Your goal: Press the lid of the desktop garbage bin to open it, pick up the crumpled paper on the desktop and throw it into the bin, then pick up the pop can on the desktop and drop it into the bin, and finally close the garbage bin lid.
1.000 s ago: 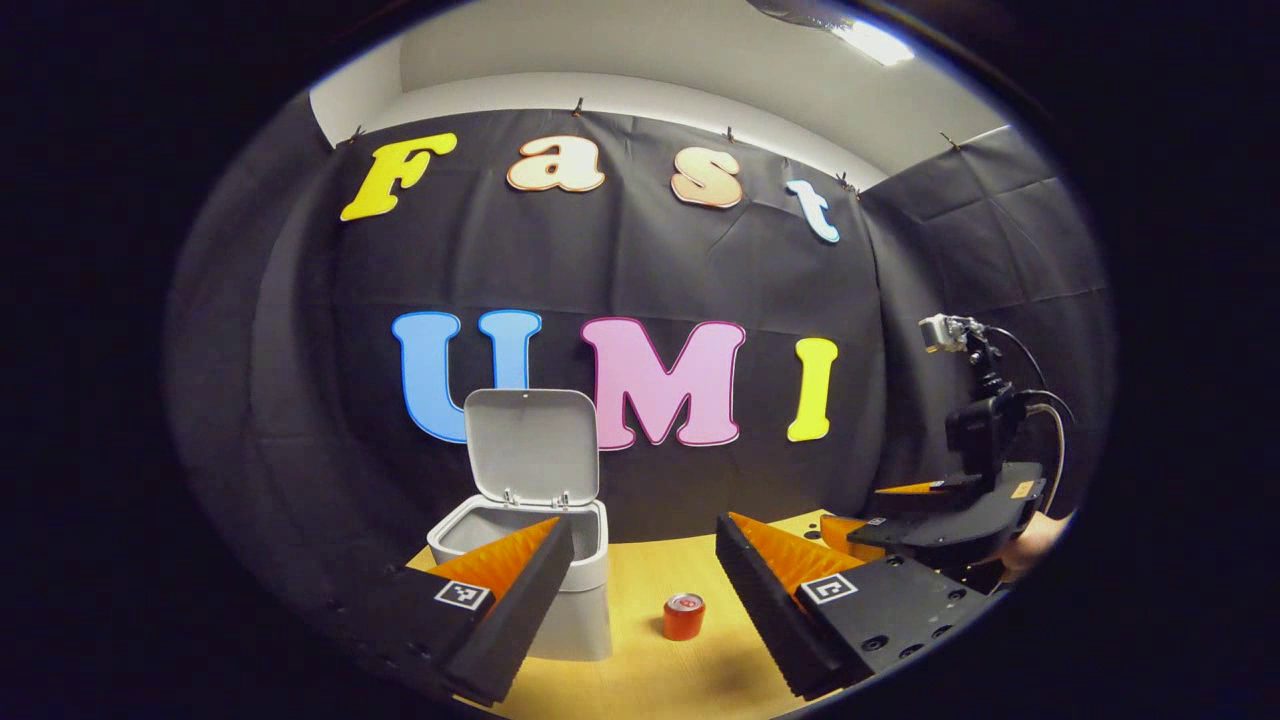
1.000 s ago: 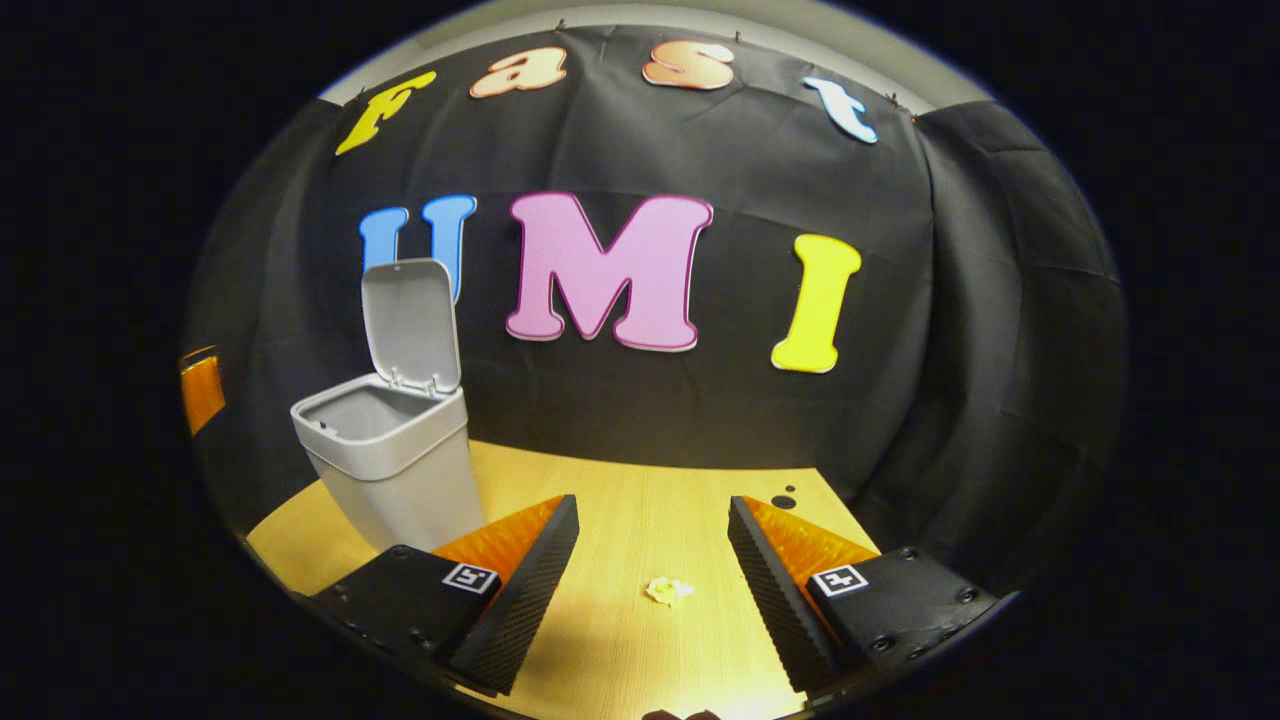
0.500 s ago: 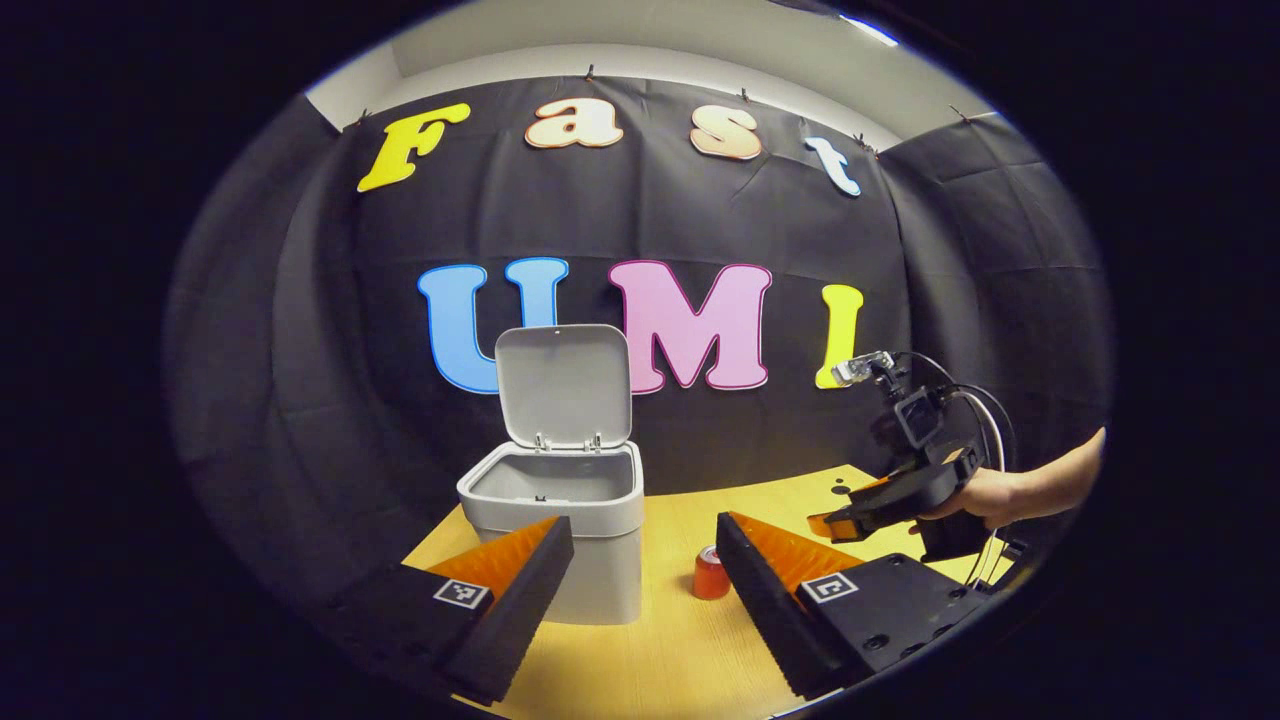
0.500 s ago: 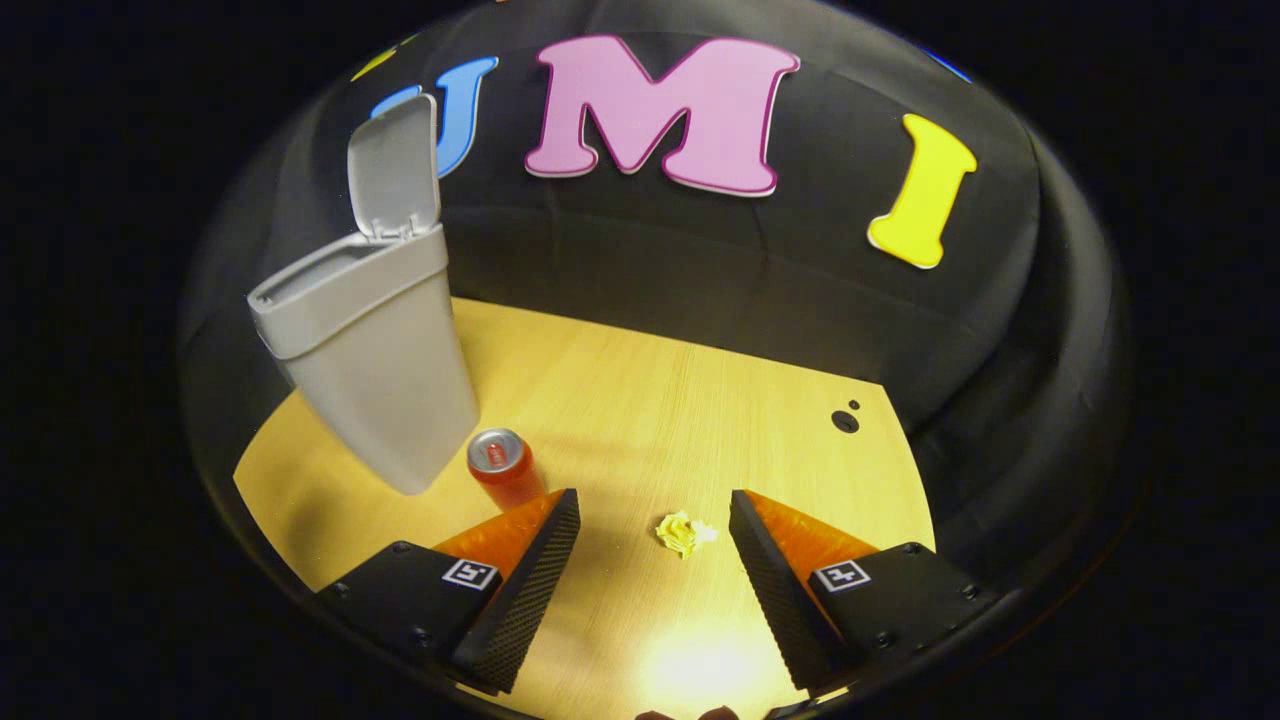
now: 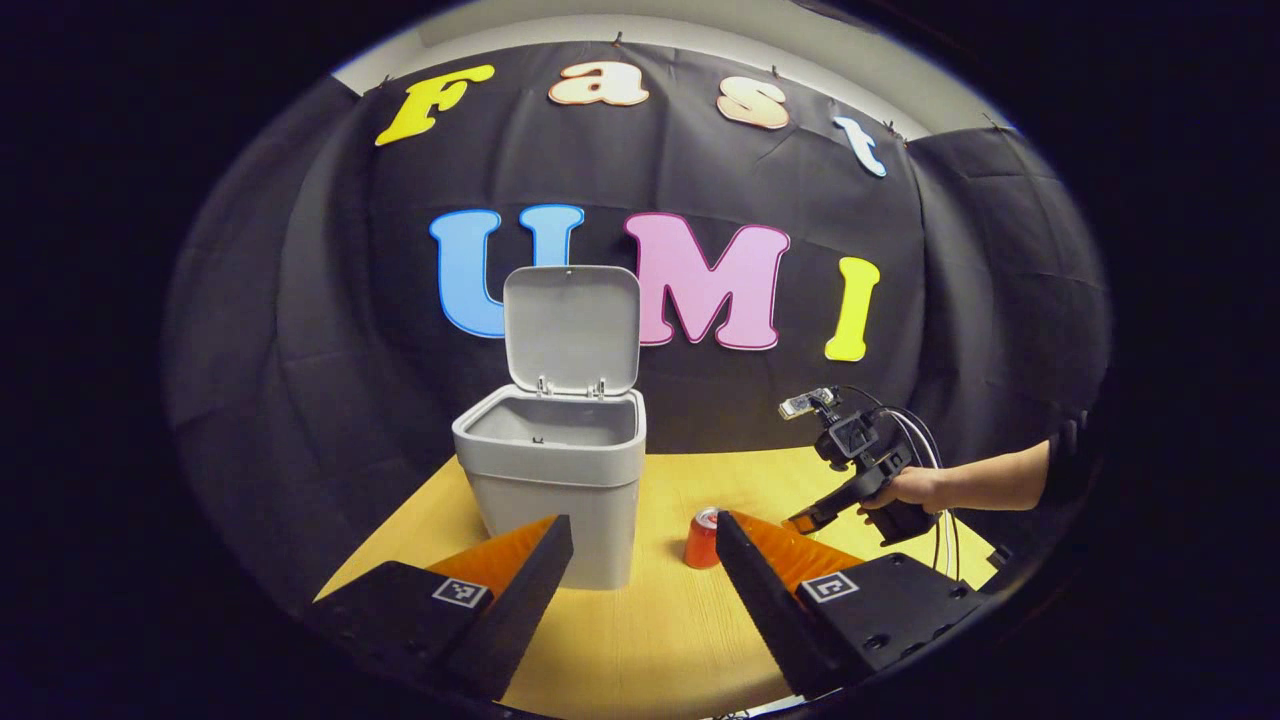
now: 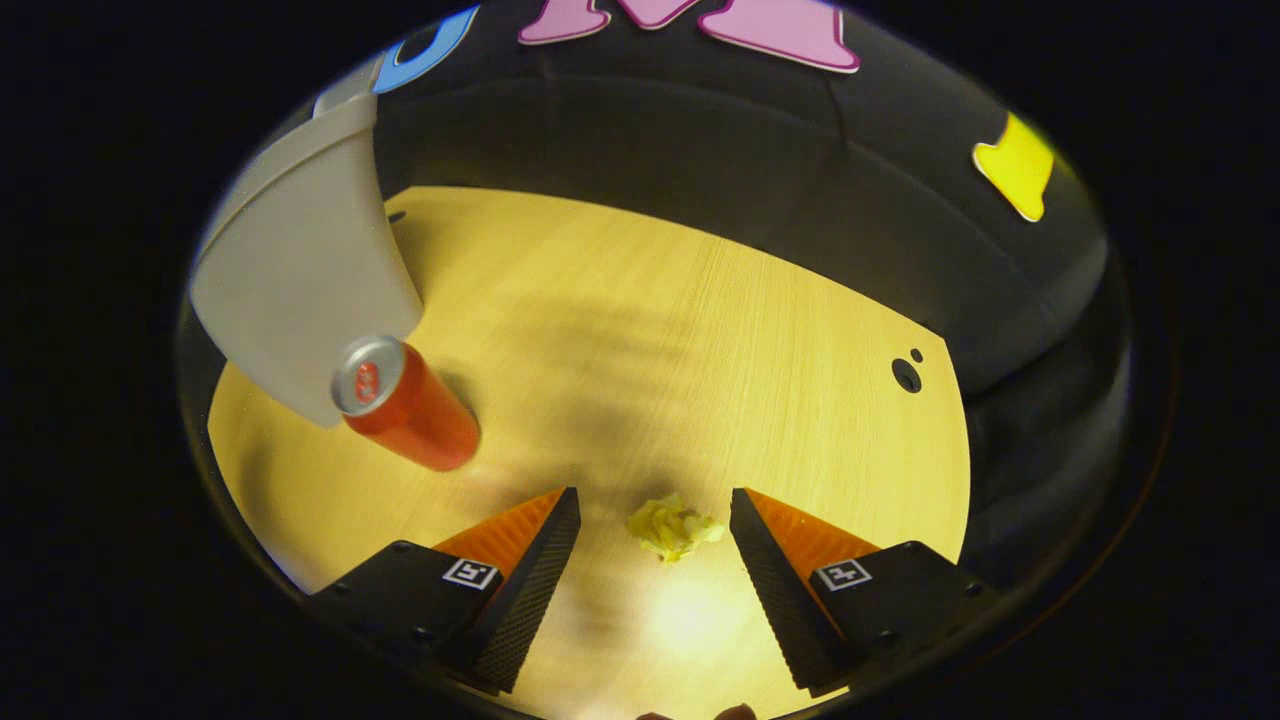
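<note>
left gripper view: my left gripper (image 5: 640, 540) hangs released above the desk (image 5: 650, 640), facing the garbage bin (image 5: 553, 470), lid (image 5: 572, 328) up, pop can (image 5: 702, 538) beside it. right gripper view: my right gripper (image 6: 655, 515) spread wide, crumpled paper (image 6: 672, 528) on the desk between its fingertips, untouched.

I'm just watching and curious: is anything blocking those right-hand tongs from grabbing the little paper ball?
Nothing visible does. In the right gripper view the crumpled paper lies on bare desktop in the gap between the open right tongs. The pop can and the bin stand well off to the side.
</note>
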Demonstrator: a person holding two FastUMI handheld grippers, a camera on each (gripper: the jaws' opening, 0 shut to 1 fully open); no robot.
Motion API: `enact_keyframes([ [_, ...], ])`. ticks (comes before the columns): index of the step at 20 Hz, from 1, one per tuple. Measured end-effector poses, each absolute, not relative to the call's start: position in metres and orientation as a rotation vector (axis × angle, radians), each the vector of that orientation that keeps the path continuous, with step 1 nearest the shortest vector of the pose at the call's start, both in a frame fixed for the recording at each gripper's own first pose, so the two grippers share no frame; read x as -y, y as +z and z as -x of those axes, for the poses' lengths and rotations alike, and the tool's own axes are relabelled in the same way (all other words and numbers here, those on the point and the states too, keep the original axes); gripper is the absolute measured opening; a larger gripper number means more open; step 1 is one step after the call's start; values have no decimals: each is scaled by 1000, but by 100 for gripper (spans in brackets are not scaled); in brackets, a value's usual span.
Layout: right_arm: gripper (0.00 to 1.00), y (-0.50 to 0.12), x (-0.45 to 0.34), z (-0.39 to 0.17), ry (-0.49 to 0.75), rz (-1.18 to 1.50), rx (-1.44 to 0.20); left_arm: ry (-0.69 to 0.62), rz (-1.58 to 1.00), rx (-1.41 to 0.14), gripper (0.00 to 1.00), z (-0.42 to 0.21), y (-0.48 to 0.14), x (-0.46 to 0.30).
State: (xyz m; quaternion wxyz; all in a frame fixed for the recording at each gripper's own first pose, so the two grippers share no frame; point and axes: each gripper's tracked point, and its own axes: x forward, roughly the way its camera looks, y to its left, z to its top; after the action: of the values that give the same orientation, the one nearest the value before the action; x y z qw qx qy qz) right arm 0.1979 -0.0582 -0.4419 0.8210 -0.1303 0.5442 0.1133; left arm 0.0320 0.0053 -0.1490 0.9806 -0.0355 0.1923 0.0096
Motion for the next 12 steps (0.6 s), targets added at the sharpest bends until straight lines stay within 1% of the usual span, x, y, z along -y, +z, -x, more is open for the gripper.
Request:
enact_keyframes([
  [4,98,-478,66,-192,259,245,-1273,43,106,-419,97,-31,-159,-4],
  [5,100,-484,67,-191,262,236,-1292,47,119,-426,97,-30,-162,-2],
  [6,98,-489,68,-190,266,228,-1307,52,131,-431,97,-31,-163,-2],
  [9,98,-496,61,-184,302,172,-1354,63,141,-444,97,-34,-168,-1],
  [12,84,-500,61,-186,289,142,-1362,58,143,-443,96,-37,-167,1],
])
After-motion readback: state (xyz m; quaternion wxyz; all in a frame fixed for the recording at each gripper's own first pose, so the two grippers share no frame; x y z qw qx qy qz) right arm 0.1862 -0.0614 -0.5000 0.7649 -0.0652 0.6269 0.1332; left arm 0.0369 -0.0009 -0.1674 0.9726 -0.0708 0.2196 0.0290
